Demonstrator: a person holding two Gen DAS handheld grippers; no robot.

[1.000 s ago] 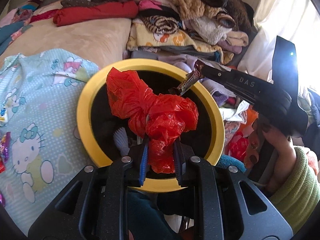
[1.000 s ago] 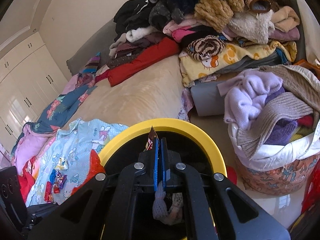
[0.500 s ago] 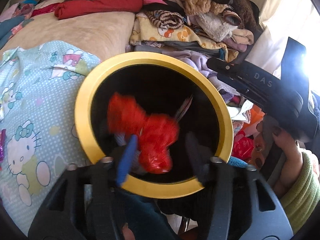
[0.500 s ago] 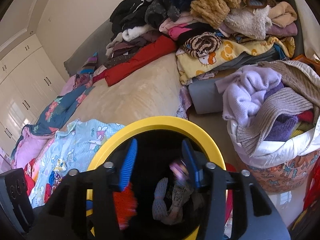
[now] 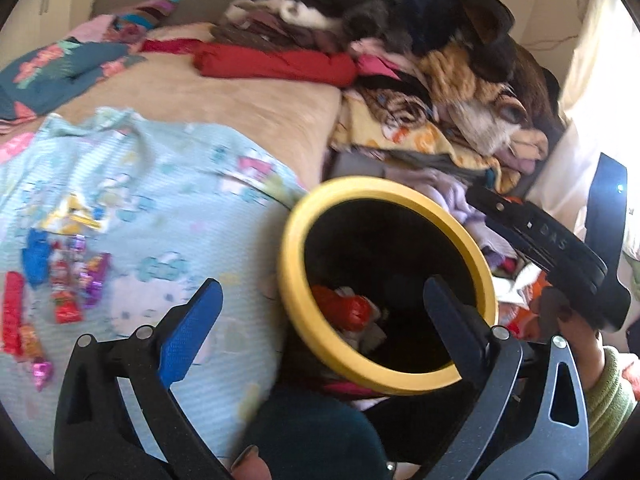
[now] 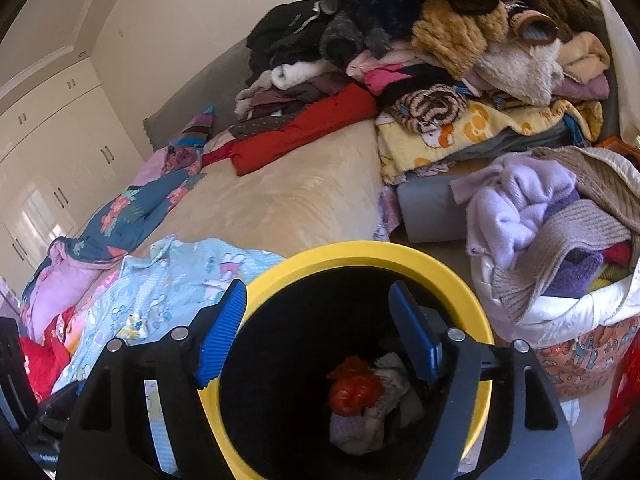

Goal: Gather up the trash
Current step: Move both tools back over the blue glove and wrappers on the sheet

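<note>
left gripper [image 5: 320, 308]: jaws just opened wide, empty | right gripper [image 6: 316, 328]: same | red bag [image 6: 354, 386] below in bin [image 6: 372, 254] | next: reach wrappers [image 5: 66, 280] left, grab one gently

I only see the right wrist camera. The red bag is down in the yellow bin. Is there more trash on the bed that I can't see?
Observer: Yes. The left wrist view shows a bunch of candy wrappers, red, blue and purple, lying on the light blue blanket to the left of the yellow bin.
Operator: Is the other gripper holding one already?
Observer: No. The left gripper is open. Its jaws have just been opening and nothing is between them.
Operator: Any wrapper lying away from the bunch?
Observer: One shiny pink one lies apart, nearer the blanket's front edge.
</note>
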